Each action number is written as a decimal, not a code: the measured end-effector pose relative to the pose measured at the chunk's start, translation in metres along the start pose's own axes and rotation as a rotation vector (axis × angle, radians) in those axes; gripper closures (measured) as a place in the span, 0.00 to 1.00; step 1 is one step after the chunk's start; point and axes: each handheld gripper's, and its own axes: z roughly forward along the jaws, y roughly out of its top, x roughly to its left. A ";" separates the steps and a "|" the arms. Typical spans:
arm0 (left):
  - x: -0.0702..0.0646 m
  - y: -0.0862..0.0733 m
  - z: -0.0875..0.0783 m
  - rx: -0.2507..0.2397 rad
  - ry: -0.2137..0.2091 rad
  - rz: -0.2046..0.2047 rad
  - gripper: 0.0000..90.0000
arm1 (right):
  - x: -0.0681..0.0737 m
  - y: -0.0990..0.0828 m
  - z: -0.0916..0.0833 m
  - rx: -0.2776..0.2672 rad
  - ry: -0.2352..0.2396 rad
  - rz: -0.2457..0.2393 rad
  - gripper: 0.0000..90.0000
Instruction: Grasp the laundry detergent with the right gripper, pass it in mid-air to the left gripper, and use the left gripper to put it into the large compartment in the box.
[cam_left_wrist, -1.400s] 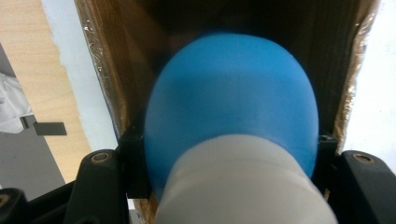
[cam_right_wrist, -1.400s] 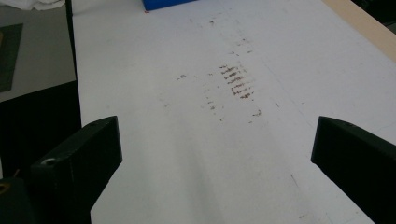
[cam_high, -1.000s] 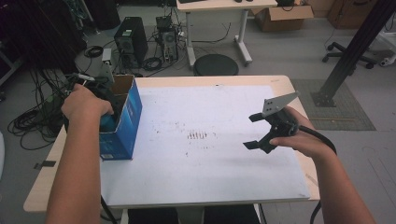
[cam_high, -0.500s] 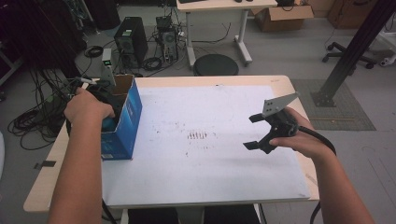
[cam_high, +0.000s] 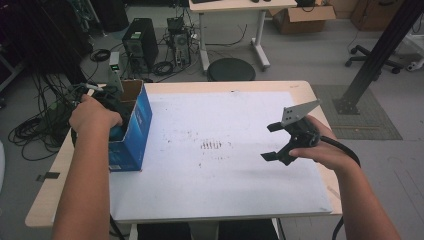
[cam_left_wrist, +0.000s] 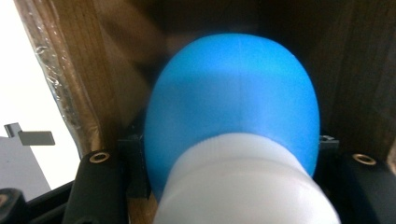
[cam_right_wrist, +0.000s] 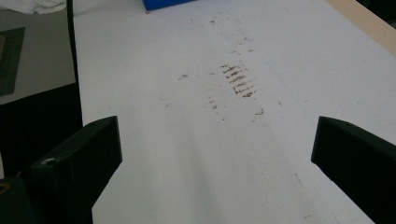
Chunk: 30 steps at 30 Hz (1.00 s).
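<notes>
The table (cam_high: 225, 200) holds a blue box (cam_high: 134, 131) at its left edge. Down inside the box, the left gripper (cam_left_wrist: 233, 154) pinches a blue and white bulb (cam_left_wrist: 233, 112). The grab looks done; lifting it out is left. The right gripper (cam_high: 272, 142) waits spread wide near the right edge, holding nothing.

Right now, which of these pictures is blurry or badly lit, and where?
Left gripper view: the blue and white object sits so close it is soft, the box interior dark, and the far left blown out white. Right gripper view: the white table sheet is evenly lit, with the jaws slightly soft. High view: sharp, with dim floor clutter at upper left.
</notes>
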 end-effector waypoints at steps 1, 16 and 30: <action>0.000 0.000 0.000 0.000 -0.001 -0.001 0.42 | 0.000 0.000 0.000 -0.001 0.000 0.000 0.02; -0.002 -0.003 -0.004 -0.020 -0.014 -0.009 0.37 | 0.001 -0.001 0.000 -0.005 0.004 -0.003 0.02; -0.003 -0.013 -0.027 -0.065 -0.025 -0.021 0.34 | 0.004 -0.001 -0.004 -0.016 0.000 -0.007 0.02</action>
